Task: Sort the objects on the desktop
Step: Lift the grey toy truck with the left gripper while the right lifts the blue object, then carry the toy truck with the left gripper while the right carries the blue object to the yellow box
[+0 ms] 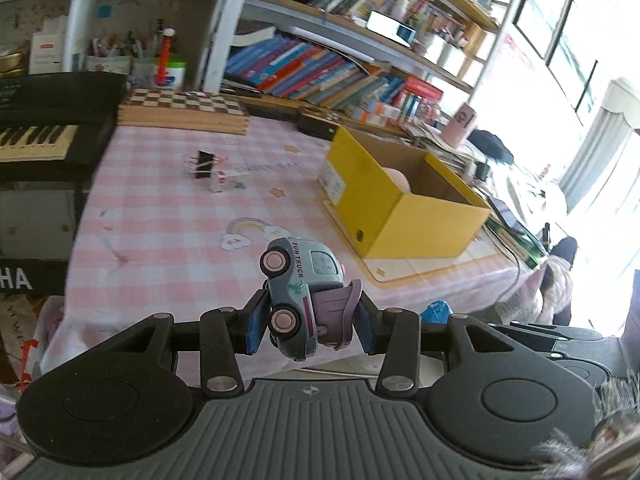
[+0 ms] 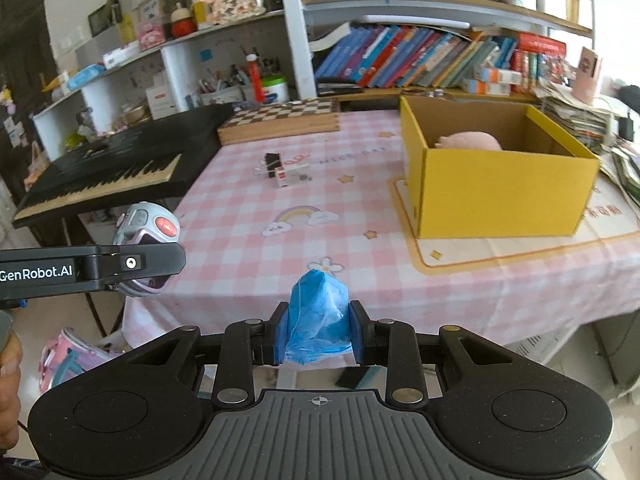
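My left gripper (image 1: 310,322) is shut on a grey and purple toy truck (image 1: 298,280) marked "FUN TRUCK", held on its side above the table's near edge. The truck also shows in the right wrist view (image 2: 146,228), left of the table. My right gripper (image 2: 318,330) is shut on a crumpled blue plastic wad (image 2: 316,316) at the table's near edge. An open yellow box (image 2: 500,184) stands on the right of the pink checked table (image 2: 248,208) with a pink soft toy (image 2: 470,140) inside. The box also shows in the left wrist view (image 1: 404,204).
A black binder clip (image 1: 204,164) and a small white eraser-like piece (image 1: 224,182) lie mid-table. A wooden chessboard box (image 2: 280,120) sits at the back. A black keyboard (image 2: 100,176) stands left of the table. Bookshelves (image 2: 420,60) line the back wall.
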A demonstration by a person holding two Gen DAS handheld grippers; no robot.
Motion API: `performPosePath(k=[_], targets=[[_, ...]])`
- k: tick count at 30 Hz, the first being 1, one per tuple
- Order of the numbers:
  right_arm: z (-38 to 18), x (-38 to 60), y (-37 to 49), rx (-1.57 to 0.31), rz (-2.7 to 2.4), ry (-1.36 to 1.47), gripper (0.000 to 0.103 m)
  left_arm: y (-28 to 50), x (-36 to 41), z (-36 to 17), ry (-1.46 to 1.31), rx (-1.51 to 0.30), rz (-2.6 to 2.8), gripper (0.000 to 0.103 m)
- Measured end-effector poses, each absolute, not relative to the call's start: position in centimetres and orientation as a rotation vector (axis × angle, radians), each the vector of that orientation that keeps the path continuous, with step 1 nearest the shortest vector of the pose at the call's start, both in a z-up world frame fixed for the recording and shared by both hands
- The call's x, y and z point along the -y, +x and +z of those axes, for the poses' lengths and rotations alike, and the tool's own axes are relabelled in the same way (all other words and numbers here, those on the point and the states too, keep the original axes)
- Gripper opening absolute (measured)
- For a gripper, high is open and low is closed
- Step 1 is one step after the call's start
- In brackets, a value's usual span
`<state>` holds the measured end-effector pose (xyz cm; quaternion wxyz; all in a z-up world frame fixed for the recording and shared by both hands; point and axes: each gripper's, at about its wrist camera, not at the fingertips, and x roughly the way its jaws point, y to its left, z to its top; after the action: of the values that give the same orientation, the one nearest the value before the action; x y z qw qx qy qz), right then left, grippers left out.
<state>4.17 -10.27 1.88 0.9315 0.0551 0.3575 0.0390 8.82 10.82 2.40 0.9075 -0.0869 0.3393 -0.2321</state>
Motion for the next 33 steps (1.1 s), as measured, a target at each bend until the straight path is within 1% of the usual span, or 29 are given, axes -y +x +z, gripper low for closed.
performPosePath(k=[17, 33], targets=[[1.3, 13.8, 1.7, -0.755, -0.045, 0.182, 0.029, 9.2, -5.8, 1.5, -0.121, -0.756, -0.642, 0.041], [1.1, 18.2, 2.3, -0.771, -0.088, 0.225, 0.029, 10.6, -0.5, 1.4, -0.075, -0.786, -0.7, 0.041]])
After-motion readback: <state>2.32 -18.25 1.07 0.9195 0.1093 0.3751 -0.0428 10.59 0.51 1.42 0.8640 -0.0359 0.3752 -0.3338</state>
